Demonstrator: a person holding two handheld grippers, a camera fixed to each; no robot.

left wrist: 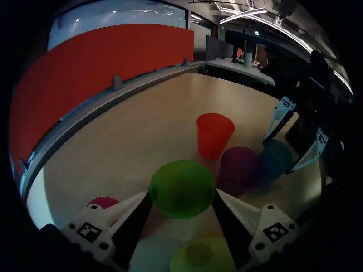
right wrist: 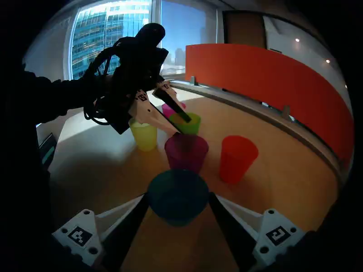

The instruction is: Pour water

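My left gripper [left wrist: 181, 194] is shut on a green cup [left wrist: 181, 186], whose open mouth faces the camera. In the right gripper view the same gripper [right wrist: 181, 121], held by a hand, grips that green cup [right wrist: 193, 124] beyond the purple one. My right gripper [right wrist: 178, 196] is shut on a teal cup [right wrist: 178, 192]. From the left gripper view, the right gripper [left wrist: 279, 155] holds the teal cup [left wrist: 282, 158] at the right. A purple cup [right wrist: 186, 152] and a red cup [right wrist: 237, 156] stand upright between the two held cups.
A yellow cup [right wrist: 144, 133] and a pink cup [right wrist: 169, 109] stand near the left gripper on the wooden table [right wrist: 290, 181]. A red partition [left wrist: 100, 68] runs along the table's far edge. A dark sleeve [right wrist: 50, 97] reaches in from the left.
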